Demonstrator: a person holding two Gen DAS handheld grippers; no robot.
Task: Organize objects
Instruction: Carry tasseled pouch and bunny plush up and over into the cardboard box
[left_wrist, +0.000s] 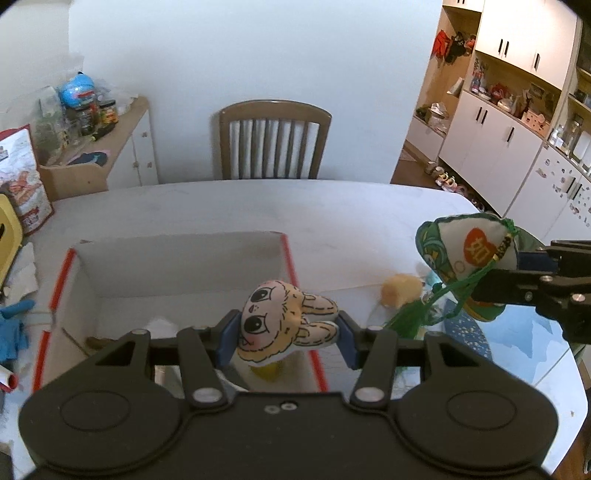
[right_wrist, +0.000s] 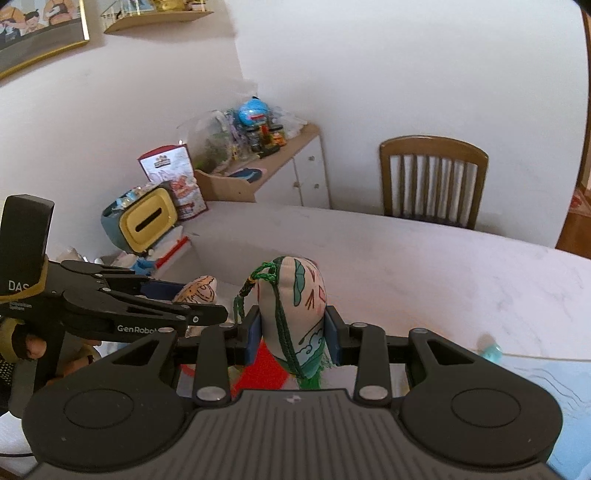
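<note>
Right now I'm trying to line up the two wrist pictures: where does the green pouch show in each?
Left wrist view: the green pouch is at the right edge, clamped in the right gripper, beside the box.
Right wrist view: the pouch is at bottom centre, between the gripper's pads.
Shared landmark: the wooden chair behind the table.

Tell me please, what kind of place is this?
Most likely a home dining area: a wooden chair stands at a white table, with white cabinets and cluttered shelves along the wall.
</note>
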